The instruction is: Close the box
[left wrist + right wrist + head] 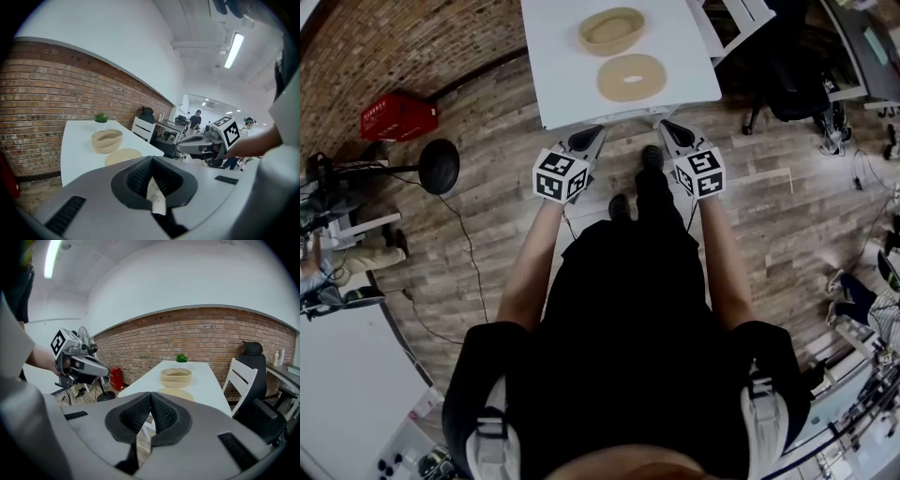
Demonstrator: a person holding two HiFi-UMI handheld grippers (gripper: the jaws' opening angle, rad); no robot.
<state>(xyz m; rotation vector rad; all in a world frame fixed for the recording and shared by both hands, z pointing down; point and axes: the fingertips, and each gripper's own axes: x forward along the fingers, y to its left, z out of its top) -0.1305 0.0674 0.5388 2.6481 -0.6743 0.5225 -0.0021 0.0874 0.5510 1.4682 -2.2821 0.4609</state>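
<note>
Left gripper (594, 134) and right gripper (667, 127) hovering at white table (558, 66)'s near edge
Both are tilting downward, jaws pressed together, over plank floor (487, 239).

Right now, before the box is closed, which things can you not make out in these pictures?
Box inside: its wall hides it in both gripper views; too small in the head view.
Lid: near edge hidden by the left gripper and right gripper in their own views; its pale centre, knob or hollow, cannot be told.
Table: far end cut off by the head view's top edge.
</note>
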